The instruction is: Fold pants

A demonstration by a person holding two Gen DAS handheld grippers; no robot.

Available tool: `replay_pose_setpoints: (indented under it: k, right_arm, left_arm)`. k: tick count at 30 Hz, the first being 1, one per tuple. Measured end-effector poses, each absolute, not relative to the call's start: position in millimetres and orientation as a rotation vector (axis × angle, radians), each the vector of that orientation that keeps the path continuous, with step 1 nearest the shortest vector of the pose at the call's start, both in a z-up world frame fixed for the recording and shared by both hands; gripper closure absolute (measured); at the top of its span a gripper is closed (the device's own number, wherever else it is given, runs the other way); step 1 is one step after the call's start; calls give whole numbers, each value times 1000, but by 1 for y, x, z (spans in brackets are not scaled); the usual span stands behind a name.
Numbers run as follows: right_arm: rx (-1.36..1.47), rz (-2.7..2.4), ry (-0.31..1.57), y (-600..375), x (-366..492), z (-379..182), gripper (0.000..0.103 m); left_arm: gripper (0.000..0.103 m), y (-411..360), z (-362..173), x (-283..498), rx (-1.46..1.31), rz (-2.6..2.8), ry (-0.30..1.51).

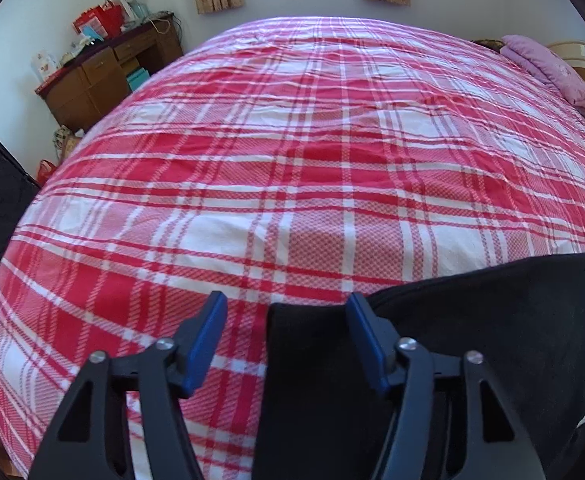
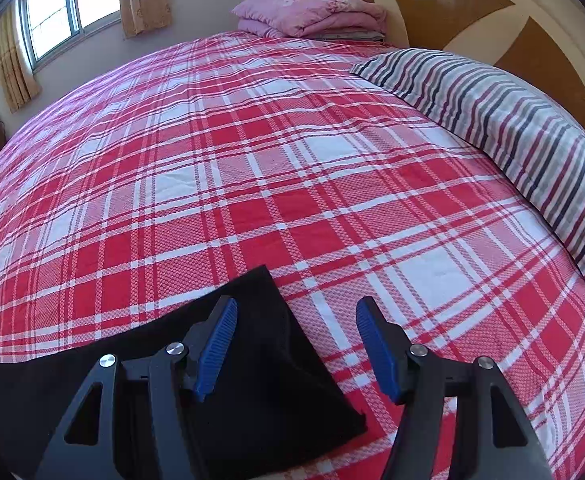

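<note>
We find the black pants [image 1: 472, 320] lying flat on the red plaid bedspread [image 1: 292, 160], at its near edge. Our left gripper [image 1: 288, 336] hangs over one end, jaws apart, the cloth edge between them but not pinched. Our right gripper [image 2: 296, 344] hangs over the other end [image 2: 252, 320], jaws likewise apart, grasping nothing. A striped pillow [image 2: 512, 120] lies near the headboard [image 2: 472, 8].
</note>
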State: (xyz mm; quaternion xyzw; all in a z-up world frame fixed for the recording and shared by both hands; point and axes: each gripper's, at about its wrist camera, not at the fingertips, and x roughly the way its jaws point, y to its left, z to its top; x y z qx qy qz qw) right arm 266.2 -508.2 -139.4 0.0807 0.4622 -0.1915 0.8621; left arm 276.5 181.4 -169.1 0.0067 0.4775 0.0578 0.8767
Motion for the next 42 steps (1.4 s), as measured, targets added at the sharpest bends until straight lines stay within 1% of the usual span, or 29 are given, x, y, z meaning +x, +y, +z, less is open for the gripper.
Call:
replay_pose_setpoints:
  k: [2, 6, 8, 10, 11, 19, 22, 23, 24, 25, 26, 27, 28, 29, 32, 37, 42]
  right_arm:
    - [166, -390, 974, -506, 272, -140, 39]
    - [172, -377, 975, -507, 284, -139, 39]
    - [166, -378, 975, -509, 291, -139, 39]
    - [158, -377, 980, -511, 297, -139, 39]
    - [158, -373, 983, -512, 301, -140, 39]
    - [194, -291, 1070, -516, 308, -153, 39]
    - [233, -251, 1098, -515, 304, -160, 39]
    - [247, -232, 1108, -514, 304, -163, 46]
    - [244, -219, 1114, -511, 304, -166, 53]
    - [222, -226, 1110, -509, 303, -167, 63]
    - [196, -232, 1105, -506, 303, -167, 71]
    - [194, -226, 1102, -504, 304, -167, 75]
    - [194, -222, 1098, -502, 304, -166, 83]
    - [181, -221, 1092, -498, 304, -164, 88]
    - [130, -220, 1061, -487, 299, -152, 91]
    - [134, -205, 960, -479, 278, -115, 92]
    - [158, -186, 840, -474, 238, -77, 92]
  left_arm:
    - [41, 179, -172, 279, 17, 114, 1001]
    - [57, 178, -175, 282, -36, 44, 1018]
    - [60, 178, -175, 284, -40, 39, 1023]
    - [75, 178, -173, 285, -53, 7, 1027]
    - [77, 177, -172, 284, -62, -9, 1023]
    - [77, 190, -175, 282, -154, -60, 1000]
    - [78, 187, -174, 284, -128, -58, 1006]
    - [78, 184, -174, 285, -116, -53, 1010]
    - [82, 183, -174, 285, -109, -55, 1010]
    - [85, 183, -174, 284, -106, -73, 1004]
    - [85, 183, -174, 284, -105, -75, 1006]
    - [86, 183, -174, 285, -105, -77, 1008]
    - [87, 184, -174, 285, -101, -80, 1006]
    - [88, 184, -173, 285, -98, -94, 1001]
    - [90, 189, -170, 284, -113, -114, 987]
    - [90, 196, -149, 271, -136, -148, 906]
    - [90, 202, -127, 255, -158, -187, 822]
